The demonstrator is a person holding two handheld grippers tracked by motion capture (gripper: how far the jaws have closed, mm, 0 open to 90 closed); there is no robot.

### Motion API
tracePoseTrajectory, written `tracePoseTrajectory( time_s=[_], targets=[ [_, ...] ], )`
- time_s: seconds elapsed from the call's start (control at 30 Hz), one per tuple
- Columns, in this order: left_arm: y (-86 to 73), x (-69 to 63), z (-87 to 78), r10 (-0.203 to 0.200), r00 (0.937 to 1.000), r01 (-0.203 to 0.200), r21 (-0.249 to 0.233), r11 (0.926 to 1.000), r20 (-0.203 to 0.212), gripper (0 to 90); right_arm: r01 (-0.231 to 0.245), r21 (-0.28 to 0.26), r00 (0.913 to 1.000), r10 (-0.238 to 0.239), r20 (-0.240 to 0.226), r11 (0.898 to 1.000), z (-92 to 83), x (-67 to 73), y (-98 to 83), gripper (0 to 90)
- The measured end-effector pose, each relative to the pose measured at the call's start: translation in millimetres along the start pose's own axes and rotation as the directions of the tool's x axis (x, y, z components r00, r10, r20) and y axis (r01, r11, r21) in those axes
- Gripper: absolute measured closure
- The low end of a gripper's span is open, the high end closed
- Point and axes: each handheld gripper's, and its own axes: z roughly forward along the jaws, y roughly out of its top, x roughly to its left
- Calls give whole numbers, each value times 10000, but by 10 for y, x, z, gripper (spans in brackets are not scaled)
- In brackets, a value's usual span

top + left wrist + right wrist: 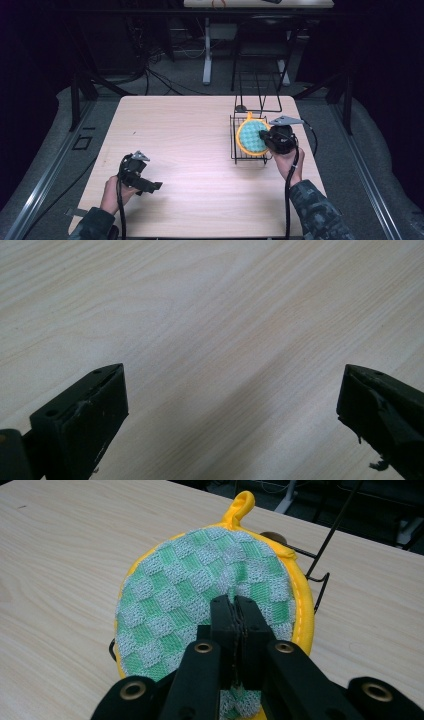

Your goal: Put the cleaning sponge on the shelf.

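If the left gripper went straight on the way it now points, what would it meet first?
Most likely the bare light wooden tabletop: the open left gripper looks down at it with nothing between the jaws, though how far off is unclear.

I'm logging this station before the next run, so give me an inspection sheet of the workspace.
Surface: light wood-grain table, bare around the work.
Job's things: round green-checked pot holder with yellow rim and loop, held over the black wire rack at the table's right side.
Clutter: nothing seen on the table.
Grippers: right claw pinched shut on the pot holder's cloth; left claw open above bare wood, nothing between the jaws.
Cables: one black cable trails from the right claw along the forearm, another from the left.
Surroundings: dark room, grey floor, loose wires and a table leg beyond the far edge.
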Motion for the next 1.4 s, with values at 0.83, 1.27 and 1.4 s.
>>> tracePoseTrajectory(
  time_s=[0.83,1.27,1.4],
  targets=[
    [-4,-7,2,-59,10000,59,-26,10000,-3,0,-330,242,9981,317,522,9992,358,-52,-171,881],
    [-9,-4,-1,-81,10000,81,-13,10000,15,0,-722,594,9960,689,565,9956,565,-99,-253,873],
    [-9,2,0,-82,10000,82,1,10000,5,0,-869,613,9947,832,603,9943,574,-110,-264,868]
  ],
)
